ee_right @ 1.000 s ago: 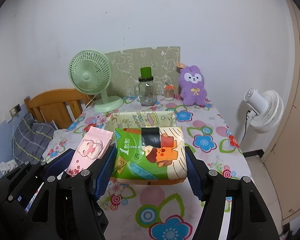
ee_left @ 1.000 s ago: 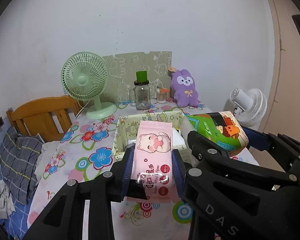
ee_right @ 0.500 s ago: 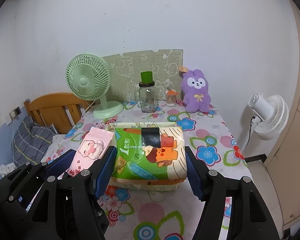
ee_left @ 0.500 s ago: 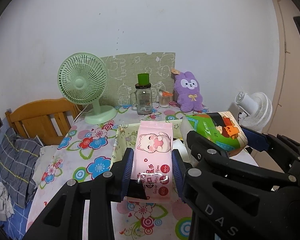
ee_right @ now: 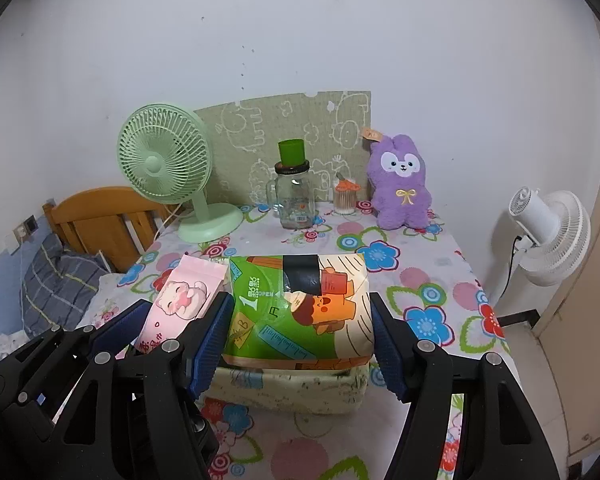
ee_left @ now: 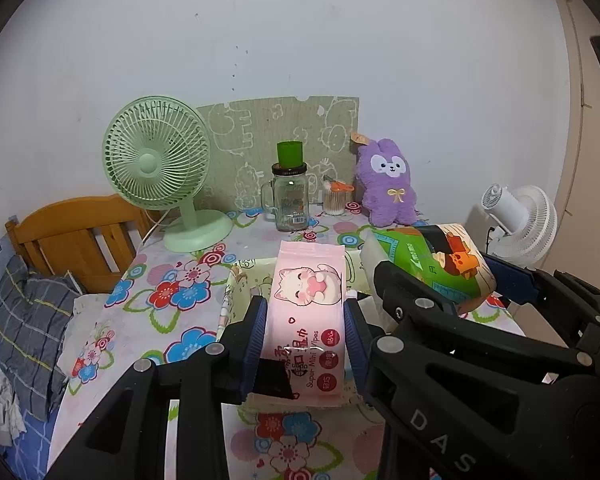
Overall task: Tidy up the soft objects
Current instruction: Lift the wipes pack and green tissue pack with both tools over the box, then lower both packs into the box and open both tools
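Observation:
My left gripper (ee_left: 305,334) is shut on a pink pack of wet wipes (ee_left: 309,304) with a cat print, held above the cream fabric basket (ee_left: 236,284). My right gripper (ee_right: 300,332) is shut on a green and orange tissue pack (ee_right: 300,304), which hangs over the same basket (ee_right: 292,386). From the right wrist view the pink pack (ee_right: 180,300) shows at the left; from the left wrist view the tissue pack (ee_left: 432,260) shows at the right. A purple plush bunny (ee_right: 400,184) sits upright at the back of the floral table (ee_right: 420,280).
At the back of the table stand a green desk fan (ee_right: 168,168), a glass jar mug with a green cup on top (ee_right: 294,192), a small jar of swabs (ee_right: 345,196) and a green patterned board (ee_right: 284,136). A wooden bed frame (ee_right: 96,216) is left, a white floor fan (ee_right: 548,232) right.
Both grippers have moved forward toward the back of the table, each keeping its pack. The basket now lies right under the two packs and lower in both views.

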Available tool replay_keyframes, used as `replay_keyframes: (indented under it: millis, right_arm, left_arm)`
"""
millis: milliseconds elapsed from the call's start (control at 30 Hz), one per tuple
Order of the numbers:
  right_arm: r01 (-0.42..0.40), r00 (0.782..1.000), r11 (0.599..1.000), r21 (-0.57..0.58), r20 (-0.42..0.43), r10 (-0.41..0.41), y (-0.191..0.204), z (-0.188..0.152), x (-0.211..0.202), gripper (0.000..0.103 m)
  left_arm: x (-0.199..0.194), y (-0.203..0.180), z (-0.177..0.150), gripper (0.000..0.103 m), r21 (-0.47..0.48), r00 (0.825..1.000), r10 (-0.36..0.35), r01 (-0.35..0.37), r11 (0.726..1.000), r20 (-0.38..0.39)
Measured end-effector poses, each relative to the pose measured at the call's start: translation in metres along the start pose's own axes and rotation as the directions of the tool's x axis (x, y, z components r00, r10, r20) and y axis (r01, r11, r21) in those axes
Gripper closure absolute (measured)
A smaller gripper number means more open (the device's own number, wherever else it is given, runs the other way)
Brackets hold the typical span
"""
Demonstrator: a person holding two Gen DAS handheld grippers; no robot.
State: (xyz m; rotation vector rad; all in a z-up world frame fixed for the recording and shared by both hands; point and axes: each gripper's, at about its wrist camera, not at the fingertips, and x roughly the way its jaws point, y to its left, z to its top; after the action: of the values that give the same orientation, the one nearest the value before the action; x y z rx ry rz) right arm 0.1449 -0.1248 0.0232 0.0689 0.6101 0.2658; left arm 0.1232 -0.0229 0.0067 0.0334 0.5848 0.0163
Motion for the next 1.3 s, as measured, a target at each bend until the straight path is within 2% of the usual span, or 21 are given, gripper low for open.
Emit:
replay_keyframes:
  millis: [600,767,967,1133,1167,1233,1300]
  right_arm:
    - [-0.006,1.0,1.0,0.018,-0.02,0.006,-0.008,0.012,0.057,0.034]
    - [0.001,0.999,0.999,0.034,-0.04,0.001,-0.012,0.011,0.074,0.034]
    - [-0.033,0.997,0.998,0.05,-0.07,0.036,-0.013,0.007,0.09,0.034]
    - [-0.043,0.995,0.998,0.043,-0.087,0.046,-0.011,0.005,0.1,0.034]
    - [-0.046,0.995,0.998,0.042,-0.088,0.049,-0.01,0.005,0.101,0.034]
    - [-0.051,0.994,0.998,0.04,-0.094,0.055,-0.009,0.004,0.104,0.034]
    - [-0.061,0.993,0.997,0.04,-0.101,0.065,-0.007,0.003,0.106,0.034]
  left_arm:
    - [0.054,0.007,0.01,0.064,-0.01,1.0,-0.007,0.007,1.0,-0.014]
    - [0.071,0.009,0.007,0.063,-0.031,0.999,-0.022,0.021,0.999,-0.033]
    - [0.087,0.015,0.004,0.062,-0.052,0.997,-0.026,0.023,0.998,-0.067]
    - [0.091,0.018,0.001,0.056,-0.058,0.997,-0.01,0.005,0.998,-0.083]
    - [0.092,0.019,0.001,0.054,-0.059,0.996,-0.002,-0.003,0.998,-0.086]
    - [0.093,0.02,-0.001,0.043,-0.055,0.995,0.007,-0.013,0.998,-0.097]
    - [0.093,0.021,-0.002,0.043,-0.049,0.995,0.013,-0.018,0.999,-0.104]
